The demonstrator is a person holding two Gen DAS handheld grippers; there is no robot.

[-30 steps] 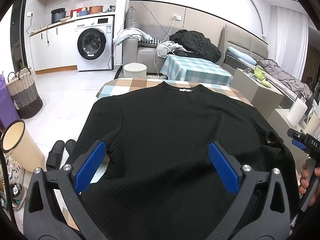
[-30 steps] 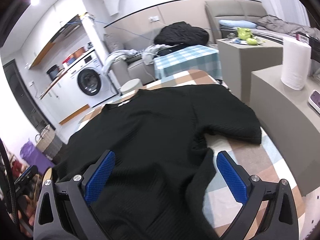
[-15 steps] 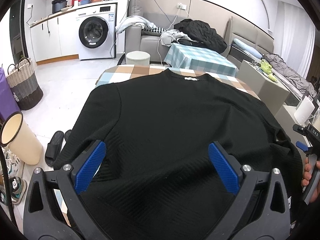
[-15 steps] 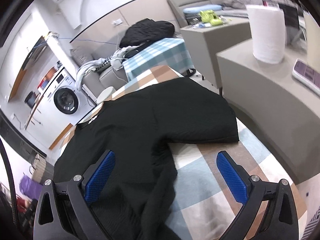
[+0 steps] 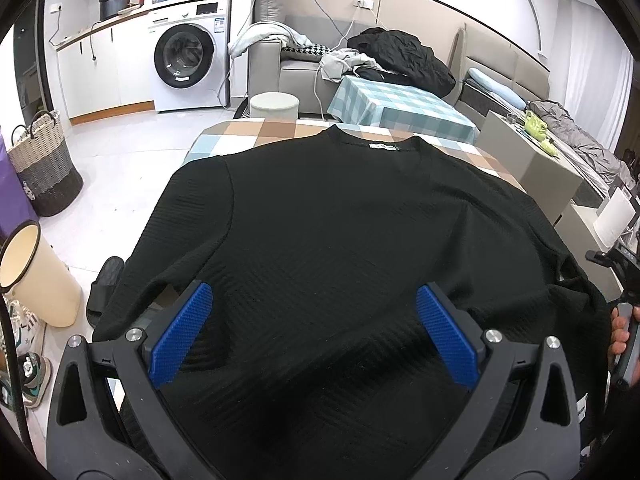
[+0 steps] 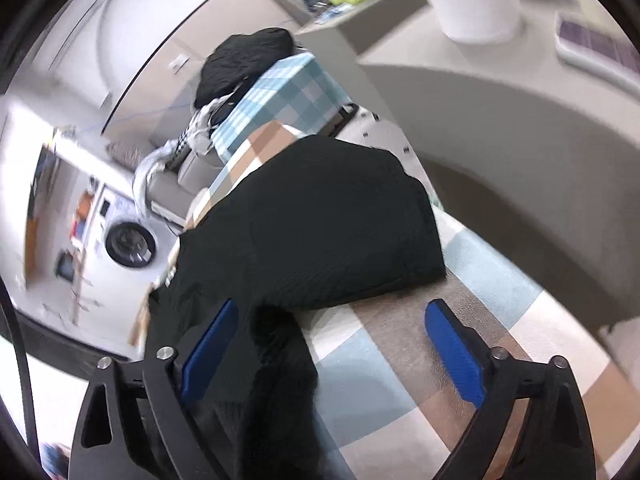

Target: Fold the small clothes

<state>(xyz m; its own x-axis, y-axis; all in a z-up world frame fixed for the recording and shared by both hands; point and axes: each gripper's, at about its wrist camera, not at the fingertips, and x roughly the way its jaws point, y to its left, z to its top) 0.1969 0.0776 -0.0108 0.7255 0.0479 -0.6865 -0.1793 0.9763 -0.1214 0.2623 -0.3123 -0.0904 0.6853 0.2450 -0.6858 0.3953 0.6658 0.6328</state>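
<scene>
A black ribbed sweater (image 5: 340, 248) lies spread flat, neckline away from the camera, on a table covered in a tan, blue and white checked cloth (image 6: 472, 320). A small white label (image 5: 383, 146) sits inside the collar; its print is too small to read, as is the sticker on the washing machine (image 5: 188, 52) at the back wall. The left gripper (image 5: 314, 336) hangs over the garment's lower body, blue pads (image 5: 180, 334) wide apart and gripping nothing. The right gripper (image 6: 336, 354) is narrowing its spread over the sweater's side edge beneath the short sleeve (image 6: 340, 232); a fold of fabric lies between the pads, which do not press it. Compared with a second ago, the right view has rolled sharply and dropped closer to the table, with the room behind now tilted and blurred; the left view has edged lower over the sweater.
</scene>
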